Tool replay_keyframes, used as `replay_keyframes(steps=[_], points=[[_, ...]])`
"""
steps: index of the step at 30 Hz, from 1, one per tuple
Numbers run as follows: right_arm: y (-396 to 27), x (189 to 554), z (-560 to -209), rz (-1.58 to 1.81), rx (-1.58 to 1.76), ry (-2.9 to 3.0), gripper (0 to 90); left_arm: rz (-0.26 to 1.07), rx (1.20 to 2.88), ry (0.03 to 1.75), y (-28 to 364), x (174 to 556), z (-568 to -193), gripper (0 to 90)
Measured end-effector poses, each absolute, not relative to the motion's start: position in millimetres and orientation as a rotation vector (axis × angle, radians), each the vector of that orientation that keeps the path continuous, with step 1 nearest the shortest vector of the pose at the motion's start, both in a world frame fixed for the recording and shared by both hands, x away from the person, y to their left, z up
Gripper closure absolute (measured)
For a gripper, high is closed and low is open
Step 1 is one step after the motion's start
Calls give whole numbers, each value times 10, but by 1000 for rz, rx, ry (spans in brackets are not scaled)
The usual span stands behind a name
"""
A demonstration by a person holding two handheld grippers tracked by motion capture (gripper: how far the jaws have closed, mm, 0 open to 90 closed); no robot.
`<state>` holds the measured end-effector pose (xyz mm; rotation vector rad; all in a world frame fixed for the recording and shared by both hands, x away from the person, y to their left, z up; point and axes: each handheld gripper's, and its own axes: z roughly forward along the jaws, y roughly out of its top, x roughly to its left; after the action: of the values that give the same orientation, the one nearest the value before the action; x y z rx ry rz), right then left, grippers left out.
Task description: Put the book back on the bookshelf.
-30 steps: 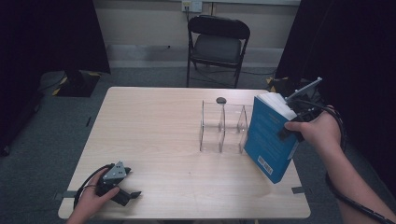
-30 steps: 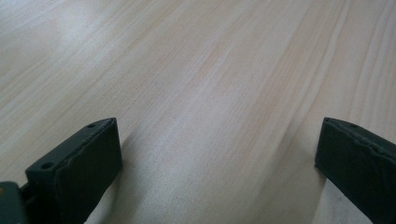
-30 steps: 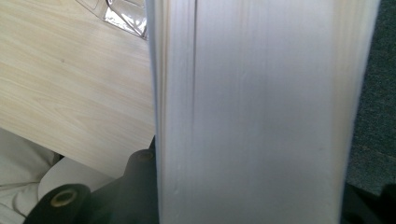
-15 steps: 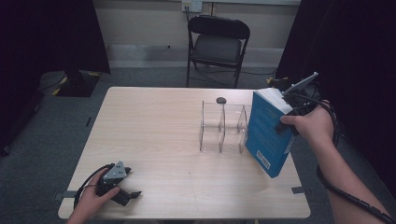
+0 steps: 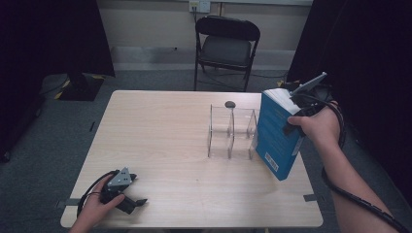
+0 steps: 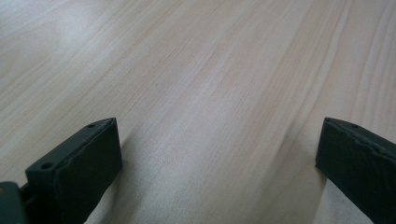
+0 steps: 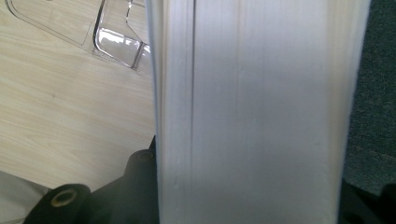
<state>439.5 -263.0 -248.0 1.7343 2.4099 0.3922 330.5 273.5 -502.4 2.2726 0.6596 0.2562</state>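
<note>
I have the blue book [image 5: 276, 141] clamped in my right gripper [image 5: 300, 109] at the counter's [image 5: 160, 141] three o'clock edge, tilted beside the clear divider rack [image 5: 232, 131]. It looks heavy, stiff, slick-covered; gripping across the page block suits. My left gripper [image 5: 125, 194] rests open at seven o'clock. A folding chair [image 5: 226, 46] stands at twelve.

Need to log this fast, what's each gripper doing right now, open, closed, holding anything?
Left gripper: open, nothing between its jaws, low over the table.
Right gripper: closed on the blue book, held by the clear rack.
</note>
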Motion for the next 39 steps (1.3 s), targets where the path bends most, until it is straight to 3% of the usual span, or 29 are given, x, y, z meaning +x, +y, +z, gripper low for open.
replay_keyframes(steps=[21,39], points=[[-2616,4518,-2470,450,1786,2341,617,258,2273,657,2735,3306,-5024,0],[-2677,4103,-2584,482,1755,2359,614,258,2273,657,2735,3306,-5024,0]])
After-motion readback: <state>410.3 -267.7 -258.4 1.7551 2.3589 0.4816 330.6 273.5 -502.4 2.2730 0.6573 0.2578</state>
